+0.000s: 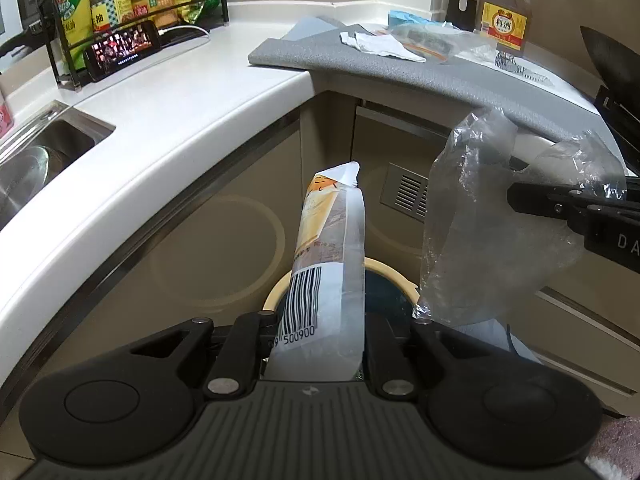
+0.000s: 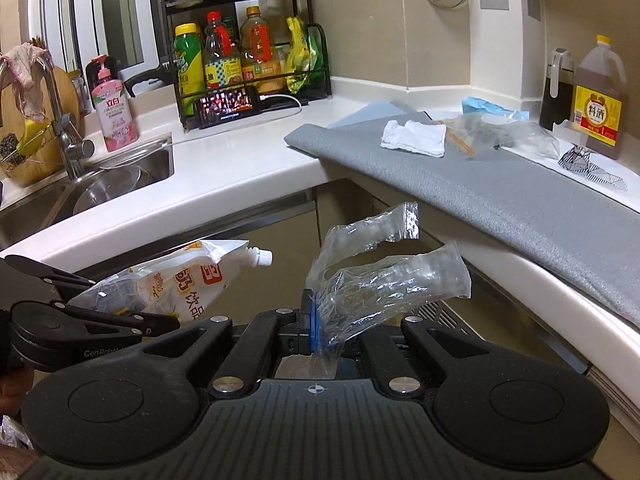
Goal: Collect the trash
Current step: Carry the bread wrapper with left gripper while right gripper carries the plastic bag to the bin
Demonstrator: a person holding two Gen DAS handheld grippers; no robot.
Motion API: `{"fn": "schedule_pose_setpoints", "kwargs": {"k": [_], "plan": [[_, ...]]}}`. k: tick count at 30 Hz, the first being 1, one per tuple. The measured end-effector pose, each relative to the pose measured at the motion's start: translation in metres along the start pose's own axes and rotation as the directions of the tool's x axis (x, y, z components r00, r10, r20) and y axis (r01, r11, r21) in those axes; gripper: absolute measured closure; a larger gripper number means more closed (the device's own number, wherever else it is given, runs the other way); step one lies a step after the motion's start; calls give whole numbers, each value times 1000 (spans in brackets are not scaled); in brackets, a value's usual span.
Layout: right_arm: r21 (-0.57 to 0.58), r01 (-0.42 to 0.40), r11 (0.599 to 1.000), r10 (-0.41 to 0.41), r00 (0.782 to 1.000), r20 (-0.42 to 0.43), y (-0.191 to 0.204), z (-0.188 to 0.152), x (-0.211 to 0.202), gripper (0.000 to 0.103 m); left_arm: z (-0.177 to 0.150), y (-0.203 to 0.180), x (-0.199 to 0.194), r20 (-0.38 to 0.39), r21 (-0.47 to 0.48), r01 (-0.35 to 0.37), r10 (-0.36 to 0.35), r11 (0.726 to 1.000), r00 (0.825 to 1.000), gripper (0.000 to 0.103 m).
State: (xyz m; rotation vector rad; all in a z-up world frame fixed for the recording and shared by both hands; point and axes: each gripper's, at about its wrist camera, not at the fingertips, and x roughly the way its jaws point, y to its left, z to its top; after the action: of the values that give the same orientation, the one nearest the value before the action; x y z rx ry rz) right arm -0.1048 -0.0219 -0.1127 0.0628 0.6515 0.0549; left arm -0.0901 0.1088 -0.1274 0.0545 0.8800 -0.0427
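Note:
My left gripper (image 1: pixel 320 322) is shut on a white drink pouch (image 1: pixel 332 264) with a barcode and a spout. It holds the pouch upright over a round bin with a cream rim (image 1: pixel 394 270) on the floor. To the right, my right gripper (image 1: pixel 514 182) is shut on a crumpled clear plastic bag (image 1: pixel 472 232) that hangs beside the bin. In the right wrist view the right gripper (image 2: pixel 314 312) pinches that clear bag (image 2: pixel 384 284), and the left gripper (image 2: pixel 132 304) with the pouch (image 2: pixel 188 280) is at the left. A white tissue (image 2: pixel 414 138) and another clear bag (image 2: pixel 500 128) lie on the grey mat (image 2: pixel 500 204).
The white counter (image 2: pixel 240 160) curves around the corner above beige cabinet doors (image 1: pixel 224 240). A sink (image 2: pixel 120 180) is at the left. A black rack of bottles (image 2: pixel 248 60) and a phone (image 2: pixel 228 108) stand at the back, and a cooking wine jug (image 2: pixel 598 100) at the right.

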Motion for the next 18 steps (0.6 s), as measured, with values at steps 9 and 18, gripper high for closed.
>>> {"fn": "schedule_pose_setpoints", "kwargs": {"k": [9, 18], "plan": [[1, -2, 1000, 2, 1000, -12, -1, -1, 2, 102, 1, -1, 3, -7, 1, 1, -1, 1000, 1000, 89], [4, -3, 1000, 3, 999, -38, -3, -1, 10, 102, 1, -1, 15, -42, -6, 3, -3, 1000, 999, 89]]}}
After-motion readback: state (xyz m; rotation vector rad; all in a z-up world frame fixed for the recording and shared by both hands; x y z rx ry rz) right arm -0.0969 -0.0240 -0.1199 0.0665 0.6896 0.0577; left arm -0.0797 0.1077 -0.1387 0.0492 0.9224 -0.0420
